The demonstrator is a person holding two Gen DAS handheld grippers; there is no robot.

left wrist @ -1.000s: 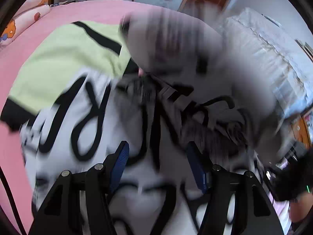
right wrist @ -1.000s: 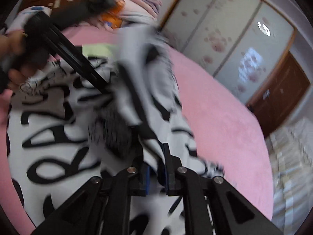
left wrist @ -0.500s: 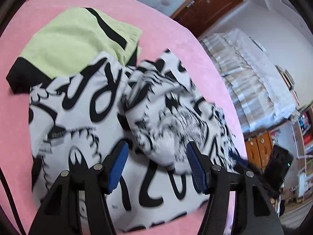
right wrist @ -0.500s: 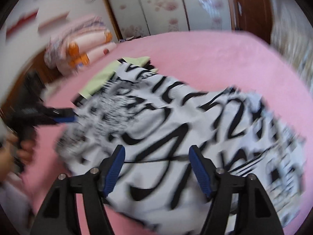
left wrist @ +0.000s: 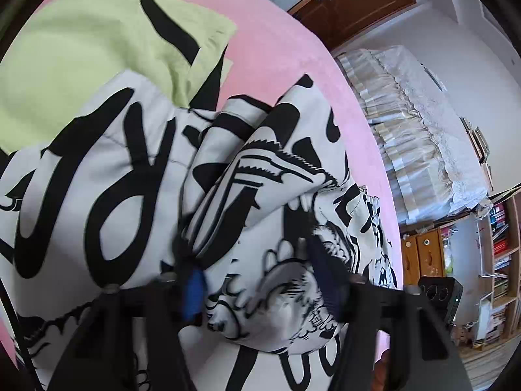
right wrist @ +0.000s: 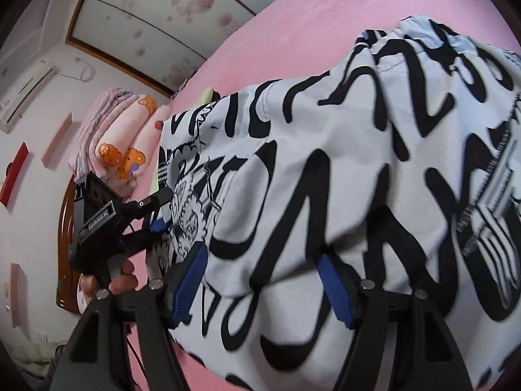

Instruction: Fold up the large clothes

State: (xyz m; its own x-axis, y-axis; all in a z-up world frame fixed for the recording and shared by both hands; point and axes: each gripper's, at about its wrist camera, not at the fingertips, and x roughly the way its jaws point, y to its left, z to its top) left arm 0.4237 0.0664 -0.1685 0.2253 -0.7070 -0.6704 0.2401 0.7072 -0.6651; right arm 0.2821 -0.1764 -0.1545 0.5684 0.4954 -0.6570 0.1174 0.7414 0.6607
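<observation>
a: what kind of room is this anyway?

b: bedroom in someone's home, pretty sure. everything sits on a big bed [right wrist: 293,26] with a pink sheet, and there's a rolled quilt [right wrist: 120,130] with cartoon bears up by a wooden headboard [right wrist: 65,244].

a: yeah, and that wardrobe [right wrist: 156,22] with flower-print sliding doors behind it. ac unit [right wrist: 22,94] on the wall too.

b: other side has a brown door [left wrist: 355,6], something under a lace cover [left wrist: 413,110], and a bookshelf [left wrist: 501,244] stuffed with books. small wooden drawers [left wrist: 423,254] next to it. lived-in, not a lab.
</observation>
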